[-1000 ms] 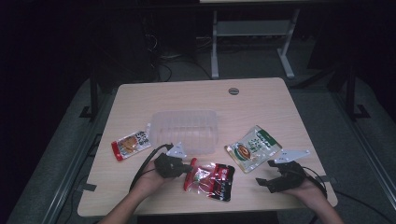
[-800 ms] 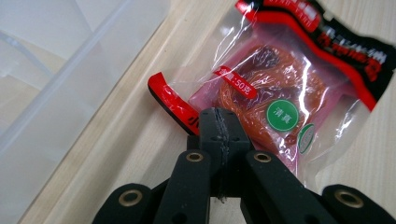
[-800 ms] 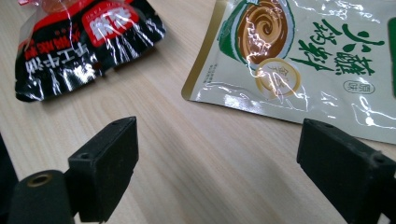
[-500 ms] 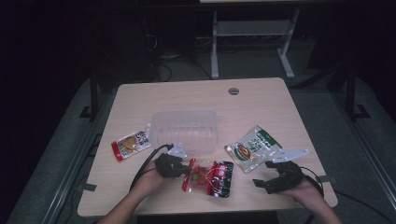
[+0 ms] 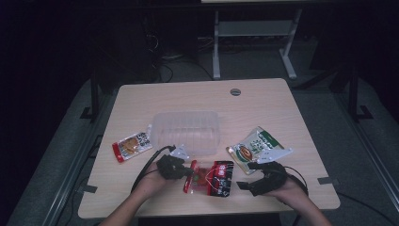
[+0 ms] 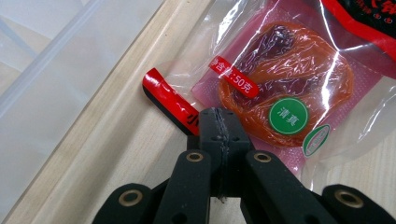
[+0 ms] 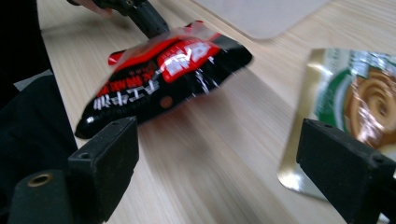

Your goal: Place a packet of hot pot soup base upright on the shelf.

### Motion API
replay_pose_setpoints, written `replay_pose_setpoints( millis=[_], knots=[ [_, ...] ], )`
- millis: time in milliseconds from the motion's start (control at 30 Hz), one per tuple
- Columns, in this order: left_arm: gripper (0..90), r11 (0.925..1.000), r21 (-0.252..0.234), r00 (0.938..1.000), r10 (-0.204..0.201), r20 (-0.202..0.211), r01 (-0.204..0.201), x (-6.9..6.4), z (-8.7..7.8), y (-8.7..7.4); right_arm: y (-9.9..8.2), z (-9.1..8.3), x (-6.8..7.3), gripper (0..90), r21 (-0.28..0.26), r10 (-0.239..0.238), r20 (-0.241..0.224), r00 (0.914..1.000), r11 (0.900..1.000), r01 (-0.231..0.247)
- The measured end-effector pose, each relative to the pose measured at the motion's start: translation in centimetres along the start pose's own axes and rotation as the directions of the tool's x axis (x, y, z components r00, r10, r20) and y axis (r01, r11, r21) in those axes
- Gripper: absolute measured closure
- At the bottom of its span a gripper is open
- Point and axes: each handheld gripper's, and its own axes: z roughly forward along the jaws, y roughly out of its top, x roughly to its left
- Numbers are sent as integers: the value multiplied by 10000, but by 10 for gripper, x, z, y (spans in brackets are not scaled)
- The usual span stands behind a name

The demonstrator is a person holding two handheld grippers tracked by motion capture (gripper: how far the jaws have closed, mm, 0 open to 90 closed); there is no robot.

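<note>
A red and black snack packet (image 5: 210, 178) with a clear window lies near the table's front edge. My left gripper (image 5: 190, 170) is shut on its left edge; in the left gripper view the closed tips (image 6: 217, 123) pinch the clear film of the packet (image 6: 280, 88) by a red tab. My right gripper (image 5: 242, 186) stands open just right of the packet, nothing between its fingers. The right gripper view shows its wide jaws (image 7: 224, 158) facing the packet (image 7: 163, 65), whose far end the left gripper (image 7: 144, 16) holds raised.
A clear plastic container (image 5: 186, 132) stands mid-table behind the packet. A green and gold packet (image 5: 256, 148) lies right of it, close to my right gripper. An orange packet (image 5: 131, 147) lies at the left. The wooden table (image 5: 263, 103) has a cable hole at the back.
My right gripper has moved left toward the red and black packet. The left gripper has stayed in place, still shut on the packet.
</note>
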Motion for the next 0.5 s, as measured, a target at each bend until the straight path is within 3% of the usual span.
replay_pose_setpoints(
  millis=[333, 500],
  knots=[
    [899, 10000, -60, 10000, -30, 22, 31, 0, 0, 0, 13, 19, 6, 124, -152, 77, -499, 9987, 9998, -84],
    [899, 10000, -57, 10000, -59, 74, 60, 1, 0, 0, 19, 33, 9, 123, 87, 80, -363, 9993, 9999, -77]
  ],
)
